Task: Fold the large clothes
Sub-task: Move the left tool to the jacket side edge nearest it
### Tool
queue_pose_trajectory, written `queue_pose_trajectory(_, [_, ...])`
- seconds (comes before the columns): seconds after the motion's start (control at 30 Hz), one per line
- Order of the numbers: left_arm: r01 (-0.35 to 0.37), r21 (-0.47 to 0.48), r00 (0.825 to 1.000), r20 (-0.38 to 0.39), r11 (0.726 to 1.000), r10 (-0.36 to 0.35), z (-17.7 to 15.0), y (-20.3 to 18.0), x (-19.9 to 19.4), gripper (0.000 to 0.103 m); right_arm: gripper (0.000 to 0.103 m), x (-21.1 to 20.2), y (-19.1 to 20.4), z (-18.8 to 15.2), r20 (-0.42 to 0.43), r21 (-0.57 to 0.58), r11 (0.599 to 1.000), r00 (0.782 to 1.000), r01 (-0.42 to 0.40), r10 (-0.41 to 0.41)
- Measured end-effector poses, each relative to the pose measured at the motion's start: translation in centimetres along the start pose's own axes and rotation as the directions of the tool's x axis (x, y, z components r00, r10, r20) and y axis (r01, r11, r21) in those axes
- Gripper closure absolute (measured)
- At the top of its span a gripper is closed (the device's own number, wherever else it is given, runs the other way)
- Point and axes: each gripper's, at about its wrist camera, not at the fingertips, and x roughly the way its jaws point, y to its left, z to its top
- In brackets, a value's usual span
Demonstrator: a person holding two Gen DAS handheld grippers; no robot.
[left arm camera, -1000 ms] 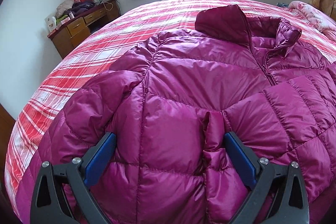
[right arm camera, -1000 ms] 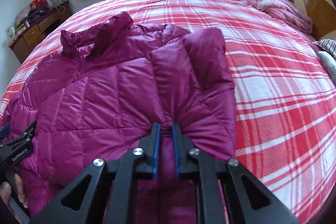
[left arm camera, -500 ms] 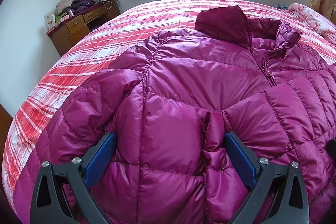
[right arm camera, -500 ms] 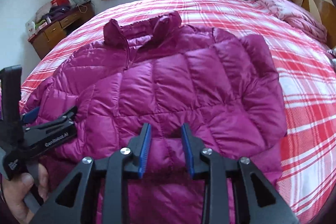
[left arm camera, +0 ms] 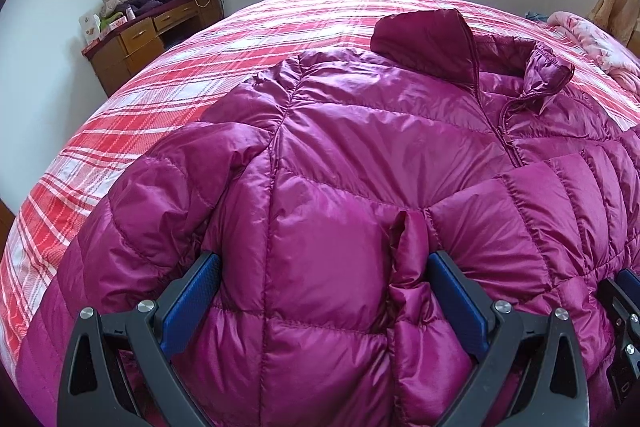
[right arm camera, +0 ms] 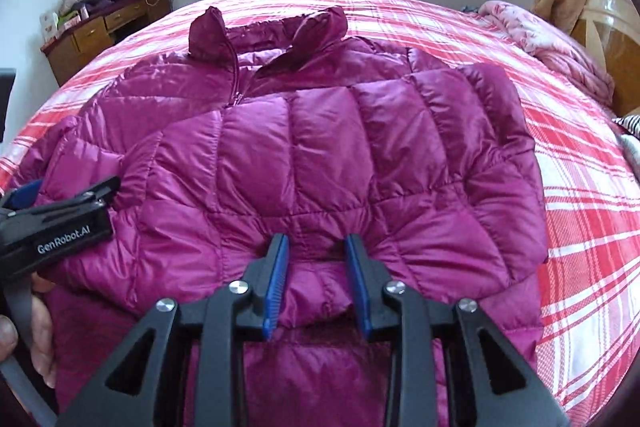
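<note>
Magenta puffer jacket (right arm camera: 320,155) spread flat on plaid bed (right arm camera: 580,227). Left gripper (left arm camera: 324,291) jaws wide apart over jacket hem; right gripper (right arm camera: 314,267) released, apart. "GenRobot.AI" printed on left gripper.

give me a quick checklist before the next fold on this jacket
1. Right sleeve folded over the front: ok, it lies across the jacket chest.
2. Right gripper let go: ok, jaws stand apart, with only a puff of fabric between them.
3. Left gripper ready to grab: ok, jaws wide open around the hem area, not clamped.
4. Left sleeve folded in: not ok, it lies out at the side.
5. Collar flat: not ok, it stands up and the zip top is open.
6. Room on the bed for the fold: ok, bare plaid shows beside the jacket.
</note>
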Motion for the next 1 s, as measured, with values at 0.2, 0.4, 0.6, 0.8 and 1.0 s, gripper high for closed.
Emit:
queue_pose_trajectory(0.2, [0.001, 0.001, 1.000, -0.002, 1.000, -0.001, 0.1, 0.0, 0.1, 0.001, 0.069, -0.1, 0.3, -0.2, 0.007, -0.006, 1.000, 1.000, 0.012, -0.012])
queue_pose_trajectory(0.4, [0.006, 0.047, 1.000, -0.004, 0.999, -0.006, 0.2, 0.2, -0.6, 0.001, 0.069, -0.2, -0.2, -0.4, 0.017, 0.021, 1.000, 1.000, -0.018, 0.017])
queue_pose_trajectory(0.6, [0.031, 0.093, 0.994, 0.102, 0.995, -0.040, 0.3, 4.3, -6.1, 0.001, 0.068, -0.2, -0.6, -0.3, 0.024, 0.037, 0.998, 0.999, -0.042, 0.041])
queue_pose_trajectory(0.8, [-0.075, 0.098, 0.991, 0.117, 0.992, 0.063, -1.7, 12.5, -8.2, 0.001, 0.064, -0.3, -0.7, -0.4, 0.027, 0.037, 0.998, 0.998, -0.060, 0.059])
queue_pose_trajectory(1.0, [-0.184, 0.063, 0.982, 0.054, 0.981, 0.181, -6.4, 20.6, -8.9, 0.001, 0.059, -0.3, -0.7, -0.4, 0.032, 0.035, 0.997, 0.997, -0.068, 0.067])
